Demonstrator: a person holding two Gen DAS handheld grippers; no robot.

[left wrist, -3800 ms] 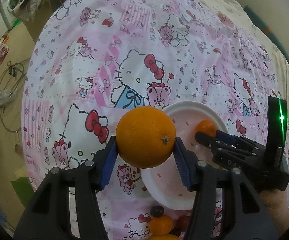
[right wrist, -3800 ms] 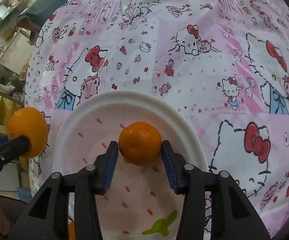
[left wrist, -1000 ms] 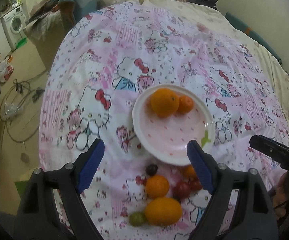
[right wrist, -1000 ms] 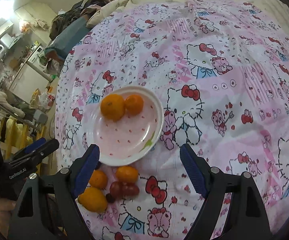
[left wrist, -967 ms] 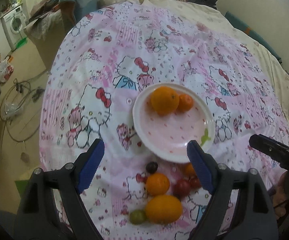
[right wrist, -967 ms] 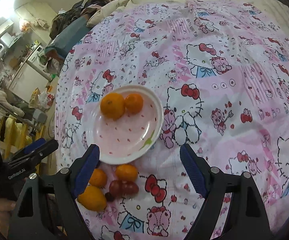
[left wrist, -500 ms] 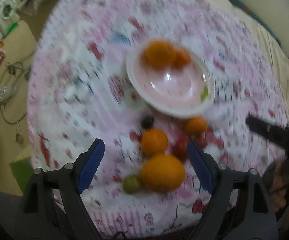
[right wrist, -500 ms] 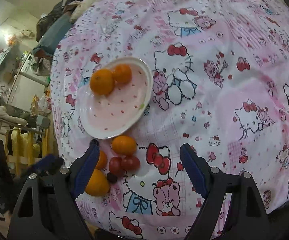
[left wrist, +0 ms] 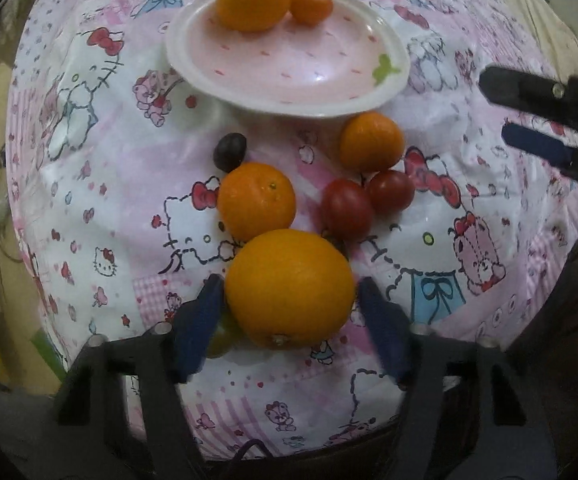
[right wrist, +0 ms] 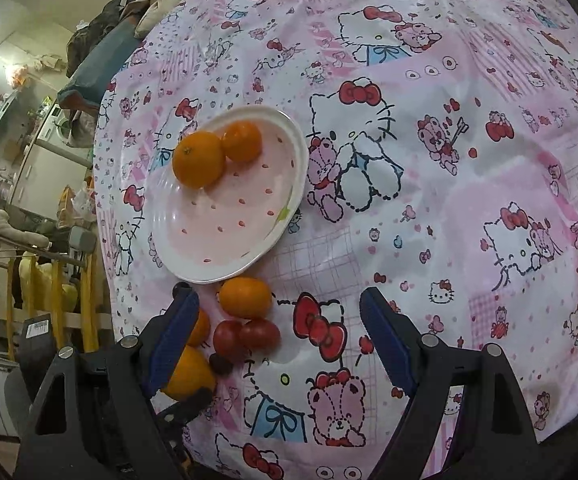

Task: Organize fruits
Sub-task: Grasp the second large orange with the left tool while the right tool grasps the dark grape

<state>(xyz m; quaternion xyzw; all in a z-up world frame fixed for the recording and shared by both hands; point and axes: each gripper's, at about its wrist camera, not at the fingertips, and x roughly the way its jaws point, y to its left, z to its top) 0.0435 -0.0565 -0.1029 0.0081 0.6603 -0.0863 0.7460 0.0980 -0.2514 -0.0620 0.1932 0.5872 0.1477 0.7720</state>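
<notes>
Fruit-sorting scene on a pink and white cartoon-cat printed bedspread (right wrist: pixel 429 208). Near the cloth's front edge, a shallow round pink plate with a white rim (left wrist: pixel 393 92), already holding a medium orange (left wrist: pixel 253 2) touching a small tangerine (left wrist: pixel 311 4) at its far side.

Just in front of the plate, loose fruit in a tight cluster: a dark purple grape (left wrist: pixel 230 151), a mid-sized round orange (left wrist: pixel 257 200), a smaller tangerine by the rim (left wrist: pixel 371 141), two red cherry tomatoes (left wrist: pixel 367 202) touching each other, a green grape (left wrist: pixel 221 336) half hidden, and nearest the camera a large, slightly oval bright orange (left wrist: pixel 289 288).

Left gripper (left wrist: pixel 289 316), black with blue pads: jaws wide apart, straddling the large orange, one pad close by each flank with a sliver of gap apparently left, nothing clamped yet. Orange directly between the jaws and centred, long axis running roughly across from pad to pad, green grape tucked against the left pad. Plate straight ahead beyond the cluster.

Right gripper (right wrist: pixel 279 340): jaws equally wide, empty, hovering over cloth with the tomatoes and rim-side tangerine just inside its left pad.

Likely next: closing the left jaws on the large orange, the nearer hand by far; possible snag, nudging the green grape.
</notes>
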